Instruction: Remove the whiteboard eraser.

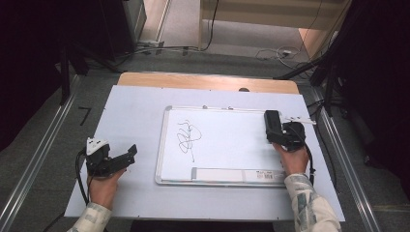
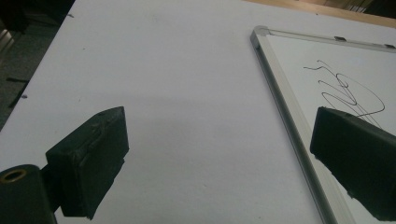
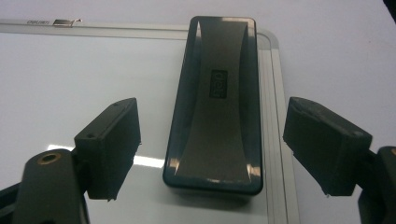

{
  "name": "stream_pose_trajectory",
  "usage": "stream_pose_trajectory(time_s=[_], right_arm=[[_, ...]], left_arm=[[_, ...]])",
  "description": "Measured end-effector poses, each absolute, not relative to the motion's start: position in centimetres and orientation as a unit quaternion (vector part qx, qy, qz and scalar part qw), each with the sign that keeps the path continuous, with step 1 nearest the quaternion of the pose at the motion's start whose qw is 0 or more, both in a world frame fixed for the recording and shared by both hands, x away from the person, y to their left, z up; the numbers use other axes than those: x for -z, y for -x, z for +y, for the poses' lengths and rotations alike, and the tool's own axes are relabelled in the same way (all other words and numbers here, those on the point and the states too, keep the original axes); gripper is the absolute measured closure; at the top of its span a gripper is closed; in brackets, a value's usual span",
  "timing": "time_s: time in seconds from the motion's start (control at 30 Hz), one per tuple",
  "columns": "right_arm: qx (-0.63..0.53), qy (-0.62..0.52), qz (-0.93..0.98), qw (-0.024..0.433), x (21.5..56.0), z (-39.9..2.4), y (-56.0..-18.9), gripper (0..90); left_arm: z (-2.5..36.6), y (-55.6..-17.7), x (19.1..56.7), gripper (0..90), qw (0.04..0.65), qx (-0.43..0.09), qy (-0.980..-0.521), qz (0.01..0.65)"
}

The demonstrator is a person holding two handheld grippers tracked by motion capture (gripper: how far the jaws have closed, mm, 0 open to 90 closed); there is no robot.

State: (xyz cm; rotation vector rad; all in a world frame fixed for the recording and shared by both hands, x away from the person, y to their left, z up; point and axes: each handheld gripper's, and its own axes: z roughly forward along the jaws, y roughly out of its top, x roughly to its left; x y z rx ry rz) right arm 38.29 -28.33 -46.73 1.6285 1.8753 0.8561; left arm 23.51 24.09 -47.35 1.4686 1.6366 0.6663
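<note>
Right gripper view looks along the right gripper (image 3: 212,149), whose jaws stand wide with a gap on each side of the eraser (image 3: 215,100); no pad touches it. The eraser lies flat between and just ahead of them, on the whiteboard (image 3: 70,74) at its right frame. High view: the left gripper (image 1: 126,157) rests on the table (image 1: 130,111), jaws apart and empty, the board's left frame beside them and a scribble (image 1: 187,136) beyond.
</note>
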Motion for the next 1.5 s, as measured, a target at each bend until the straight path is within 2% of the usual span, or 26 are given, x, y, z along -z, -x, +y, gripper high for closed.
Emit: stream_pose_trajectory(time_s=[0.7,1.0,1.5], right_arm=[[-0.3,-0.61,0.689,0.25,47.5,-27.5,-42.1,26.1],[-0.289,-0.618,0.689,0.244,47.7,-27.5,-42.9,31.0],[-0.282,-0.623,0.689,0.241,48.6,-27.5,-43.6,33.0]], left_arm=[[24.4,-23.5,47.4,5.3,0.409,-0.261,-0.581,0.653],[24.5,-23.4,47.4,5.3,0.412,-0.259,-0.578,0.655],[24.6,-23.5,47.6,5.3,0.41,-0.256,-0.578,0.657]])
